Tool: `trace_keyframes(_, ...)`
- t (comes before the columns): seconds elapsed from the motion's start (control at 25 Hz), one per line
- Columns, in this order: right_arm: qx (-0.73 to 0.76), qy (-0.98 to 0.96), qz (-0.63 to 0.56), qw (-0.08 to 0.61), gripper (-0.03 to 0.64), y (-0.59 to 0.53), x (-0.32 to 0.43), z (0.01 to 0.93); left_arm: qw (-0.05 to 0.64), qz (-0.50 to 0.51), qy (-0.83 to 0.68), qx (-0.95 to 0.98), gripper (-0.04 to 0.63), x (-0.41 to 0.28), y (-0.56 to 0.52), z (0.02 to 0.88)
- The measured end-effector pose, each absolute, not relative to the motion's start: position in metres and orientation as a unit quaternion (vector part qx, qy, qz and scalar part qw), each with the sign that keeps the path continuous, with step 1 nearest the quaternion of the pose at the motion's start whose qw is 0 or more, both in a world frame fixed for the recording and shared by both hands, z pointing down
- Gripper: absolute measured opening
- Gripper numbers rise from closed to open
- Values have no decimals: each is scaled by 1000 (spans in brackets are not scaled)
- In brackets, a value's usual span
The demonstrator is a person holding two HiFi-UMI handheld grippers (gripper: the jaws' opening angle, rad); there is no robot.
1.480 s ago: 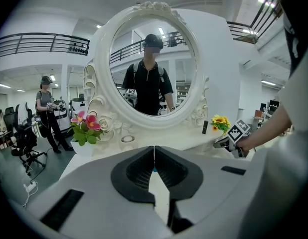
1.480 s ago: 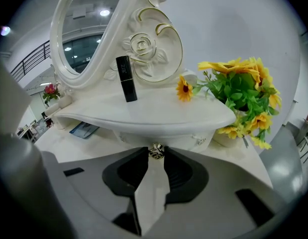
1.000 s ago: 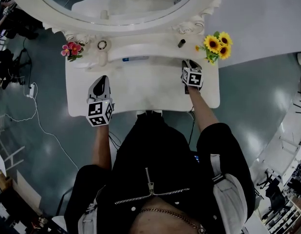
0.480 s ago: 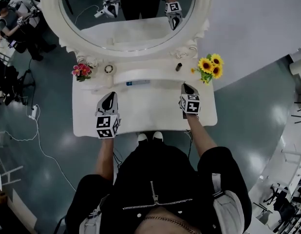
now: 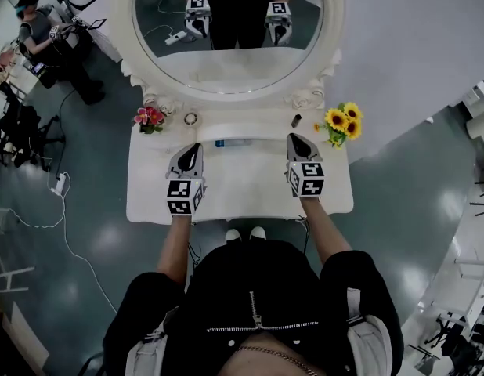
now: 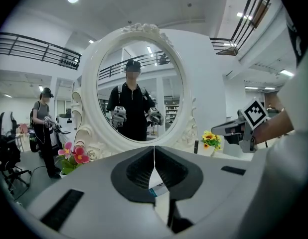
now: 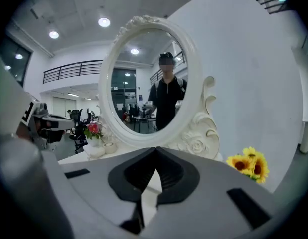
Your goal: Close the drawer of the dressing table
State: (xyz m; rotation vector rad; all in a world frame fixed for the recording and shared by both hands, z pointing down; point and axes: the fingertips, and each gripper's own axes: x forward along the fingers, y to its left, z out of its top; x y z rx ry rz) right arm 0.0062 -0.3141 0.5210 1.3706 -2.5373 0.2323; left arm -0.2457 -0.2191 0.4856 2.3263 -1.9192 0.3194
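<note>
The white dressing table [image 5: 242, 190] stands in front of me with its oval mirror [image 5: 226, 37] behind. No drawer sticks out past its front edge in the head view; the drawer front itself is hidden below the top. My left gripper [image 5: 193, 148] hovers over the left half of the tabletop, shut with nothing in it [image 6: 154, 156]. My right gripper [image 5: 295, 139] hovers over the right half, also shut and empty [image 7: 155, 156]. Both point toward the mirror, which reflects them.
Pink flowers [image 5: 149, 117] stand at the table's back left, sunflowers [image 5: 341, 124] at the back right. A small dark bottle [image 5: 296, 121], a round dish [image 5: 191, 119] and a tube [image 5: 234, 142] lie along the back. A person [image 5: 46, 30] stands far left; cables [image 5: 58, 182] trail on the floor.
Both grippers have risen above the tabletop, the right one more. The head view has tipped up, so the whole mirror now shows.
</note>
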Motion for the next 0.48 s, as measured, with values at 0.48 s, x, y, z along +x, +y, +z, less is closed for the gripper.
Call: trace_keyframes(0.48, 455, -884, 28, 104, 3, -293, -18, 488, 40, 97, -633, 767, 22, -247, -219, 474)
